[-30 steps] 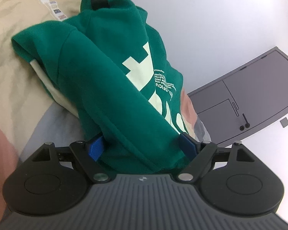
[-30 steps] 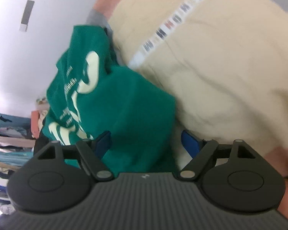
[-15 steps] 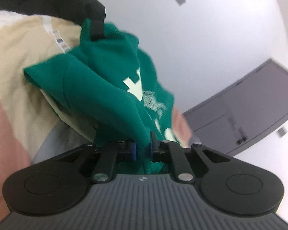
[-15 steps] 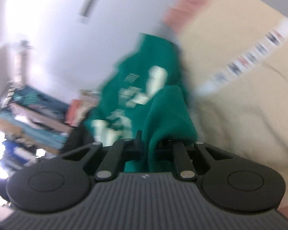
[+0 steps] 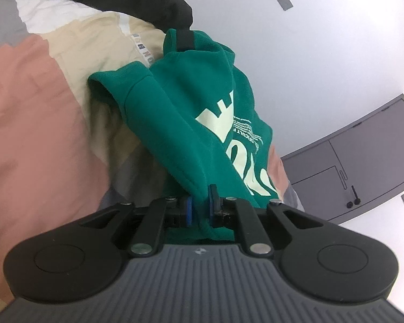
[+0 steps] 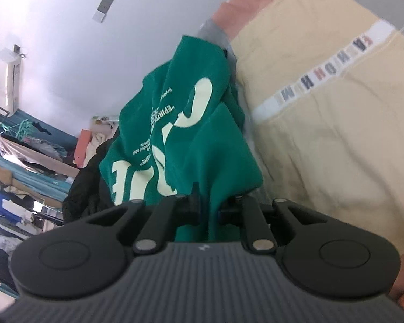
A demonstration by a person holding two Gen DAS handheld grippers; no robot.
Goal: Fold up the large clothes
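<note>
The left gripper [image 5: 200, 210] is clamped on a fold of the green sweatshirt [image 5: 191, 102]; its blue pads [image 5: 189, 211] have just closed onto the cloth. The right gripper [image 6: 210, 207] has also just closed on the green sweatshirt [image 6: 202, 145] and pinches a fold. The sweatshirt hangs bunched up right in front of both tools.

Only the left view shows a grey cabinet [image 5: 363, 161] off to the right of the tool, and a black clip [image 5: 185, 39] gripping the far top of the sweatshirt. Only the right view shows racks of clothes [image 6: 21, 156] far off to the left, and a white box [image 6: 10, 75] high on the wall.

The sweatshirt has big pale letters and small pale print. In the right view one small word looks like "SPIRIT", but it is blurry.

Behind the sweatshirt lies a bedcover [image 6: 336, 134] in cream, pink and grey. It has a white strip [image 6: 320, 72] with letters too blurry to read.
</note>
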